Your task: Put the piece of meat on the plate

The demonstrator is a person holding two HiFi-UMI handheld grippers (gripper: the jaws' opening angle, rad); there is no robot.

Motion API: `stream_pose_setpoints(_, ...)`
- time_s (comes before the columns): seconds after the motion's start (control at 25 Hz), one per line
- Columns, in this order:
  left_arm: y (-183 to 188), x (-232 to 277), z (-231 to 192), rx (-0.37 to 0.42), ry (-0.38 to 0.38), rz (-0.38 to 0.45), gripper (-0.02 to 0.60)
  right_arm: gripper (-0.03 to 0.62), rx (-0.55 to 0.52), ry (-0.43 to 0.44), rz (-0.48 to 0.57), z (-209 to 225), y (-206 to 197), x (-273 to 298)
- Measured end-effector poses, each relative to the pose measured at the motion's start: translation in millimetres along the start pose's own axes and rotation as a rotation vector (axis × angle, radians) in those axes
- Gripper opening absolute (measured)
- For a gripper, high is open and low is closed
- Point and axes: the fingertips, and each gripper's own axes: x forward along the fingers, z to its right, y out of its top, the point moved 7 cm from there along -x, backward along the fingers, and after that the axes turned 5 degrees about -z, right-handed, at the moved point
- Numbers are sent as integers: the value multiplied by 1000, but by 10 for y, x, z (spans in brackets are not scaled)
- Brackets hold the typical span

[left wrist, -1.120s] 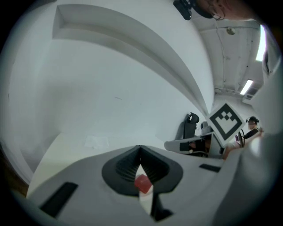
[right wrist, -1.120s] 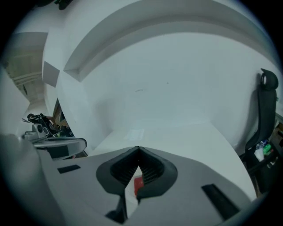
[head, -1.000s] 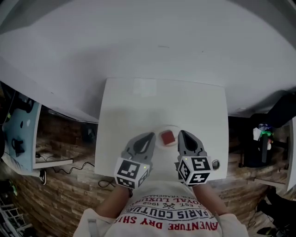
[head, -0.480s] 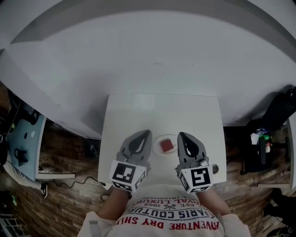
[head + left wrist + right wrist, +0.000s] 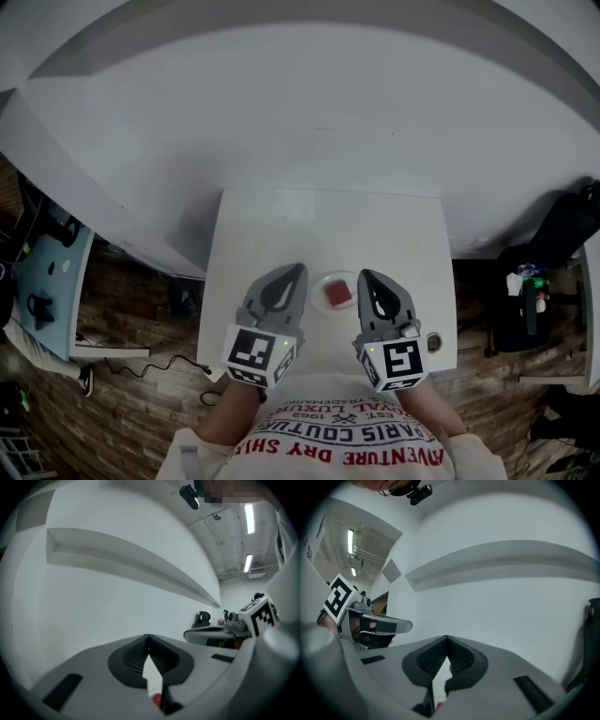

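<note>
In the head view a red piece of meat (image 5: 338,294) lies on a small white plate (image 5: 322,284) on the white table (image 5: 272,234). My left gripper (image 5: 296,269) hovers just left of the plate, jaws shut and empty. Just right of the plate my right gripper (image 5: 365,275) hovers, also shut with nothing in it. Both point away from me toward the white wall. In the left gripper view the tips (image 5: 148,637) meet, and a sliver of red meat (image 5: 156,699) shows low between the jaws. In the right gripper view the tips (image 5: 446,638) touch.
The table is small, with brick-patterned floor (image 5: 141,394) on both sides. A small round dark object (image 5: 434,342) sits near the table's right front corner. A white wall (image 5: 309,103) rises behind the table. Dark gear (image 5: 539,281) stands at the far right.
Both grippers rose from the table and levelled out during the first half second, then held still. The meat stays on the plate between them.
</note>
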Motion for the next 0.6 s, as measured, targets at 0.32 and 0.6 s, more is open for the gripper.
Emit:
stream_pose_setpoints(0.32,-65,86,21,-19,-2,-18,3,11,18,0,-20,42,-15,27)
stream_pose_setpoints(0.6,-106,199,55,-23,-14,-27,3,12,32,-9,-48,114,-113,64)
